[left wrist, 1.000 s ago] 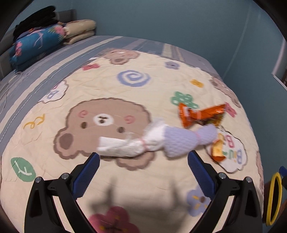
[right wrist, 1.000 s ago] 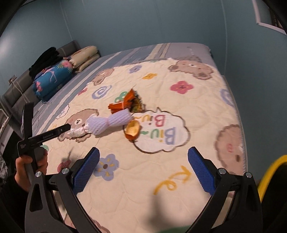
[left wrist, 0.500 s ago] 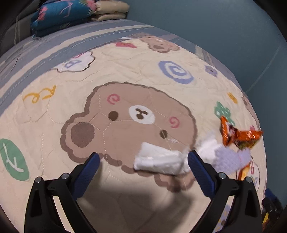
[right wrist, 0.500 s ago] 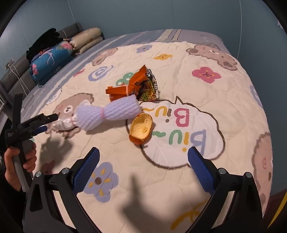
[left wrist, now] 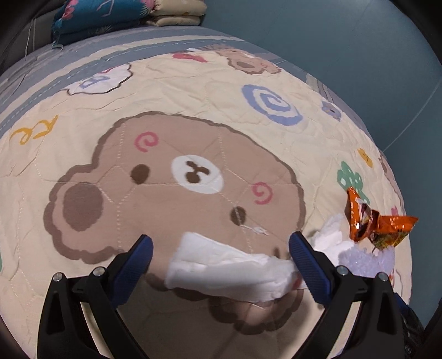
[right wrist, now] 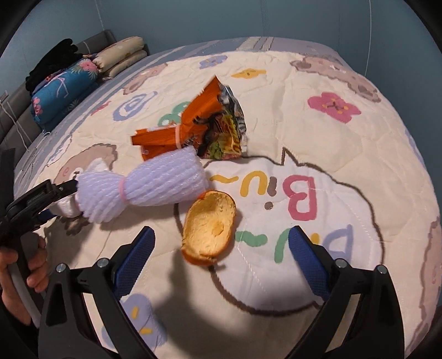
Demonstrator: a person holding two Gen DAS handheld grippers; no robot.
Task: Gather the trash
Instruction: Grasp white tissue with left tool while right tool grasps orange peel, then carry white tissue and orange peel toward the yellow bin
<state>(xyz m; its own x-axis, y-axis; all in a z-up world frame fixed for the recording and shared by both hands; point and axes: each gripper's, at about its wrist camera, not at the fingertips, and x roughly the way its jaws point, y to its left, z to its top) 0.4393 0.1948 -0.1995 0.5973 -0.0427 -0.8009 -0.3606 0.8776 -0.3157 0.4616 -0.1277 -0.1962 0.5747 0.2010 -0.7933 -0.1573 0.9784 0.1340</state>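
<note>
Trash lies on a cartoon-print quilt (left wrist: 83,116). A white crumpled wrapper (left wrist: 229,270) lies between the fingers of my open left gripper (left wrist: 221,265). It joins a white foam net sleeve (right wrist: 154,187) tied with a pink band. An orange snack bag (right wrist: 199,127) lies behind the sleeve; it also shows in the left wrist view (left wrist: 373,223). An orange peel (right wrist: 207,229) lies just ahead of my open right gripper (right wrist: 221,256). My left gripper also shows in the right wrist view (right wrist: 63,190), at the wrapper.
The quilt (right wrist: 331,154) covers a bed. Folded blankets and pillows (right wrist: 83,74) are stacked at the head end; they also show in the left wrist view (left wrist: 124,16). A teal wall (left wrist: 345,41) runs along the far side of the bed.
My left gripper has moved in low so the white wrapper now lies between its fingers. My right gripper has moved closer to the orange peel. Both stay open.
</note>
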